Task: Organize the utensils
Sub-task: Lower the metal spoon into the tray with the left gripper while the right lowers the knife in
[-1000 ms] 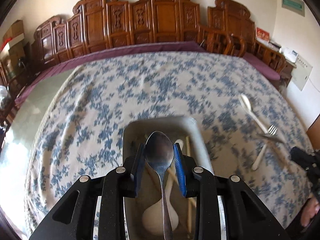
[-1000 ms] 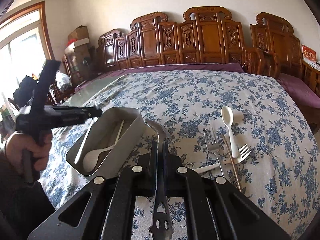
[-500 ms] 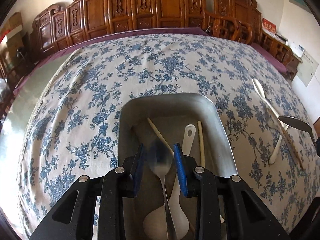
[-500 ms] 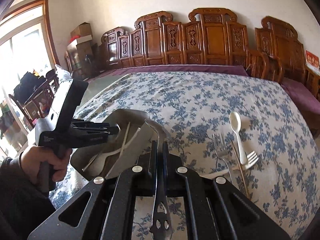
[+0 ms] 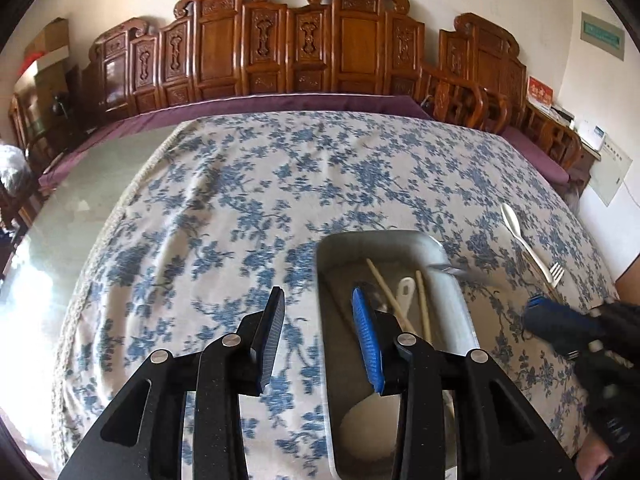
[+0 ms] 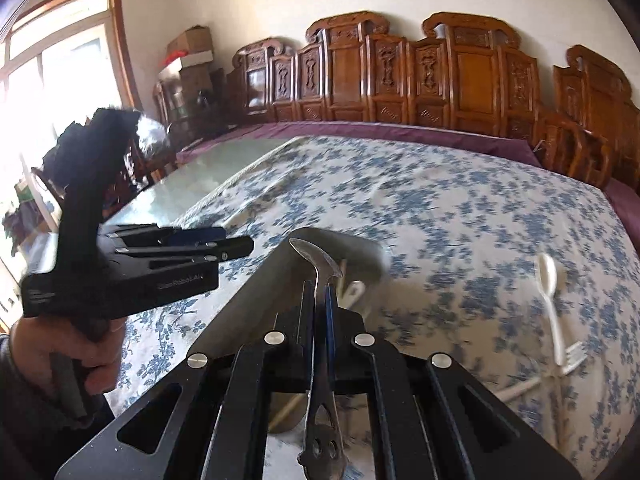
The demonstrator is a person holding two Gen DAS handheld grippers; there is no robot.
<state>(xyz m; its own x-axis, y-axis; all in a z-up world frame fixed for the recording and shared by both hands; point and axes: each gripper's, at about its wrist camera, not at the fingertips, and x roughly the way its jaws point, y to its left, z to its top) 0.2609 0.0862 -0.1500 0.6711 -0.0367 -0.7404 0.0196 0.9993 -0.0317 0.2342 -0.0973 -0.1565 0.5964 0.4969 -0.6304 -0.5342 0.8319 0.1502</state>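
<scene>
Left gripper (image 5: 318, 334) with jaws parted and just been opening, nothing between them, one finger over the blue-flowered white tablecloth (image 5: 224, 208) and the blue-padded one over the rectangular grey metal tray (image 5: 384, 240), which already holds a white plastic spoon (image 5: 374, 420), two pale wooden chopsticks (image 5: 422, 304) and a dark metal spoon half hidden behind the blue pad. Right gripper (image 6: 320, 300) clamped narrow on the handle of a shiny steel spoon (image 6: 316, 260), bowl poised edge-on above the tray's near wall. Out on the cloth, well apart from the tray, a second white plastic spoon (image 6: 548, 280) lying touching a white plastic fork (image 6: 570, 358).
</scene>
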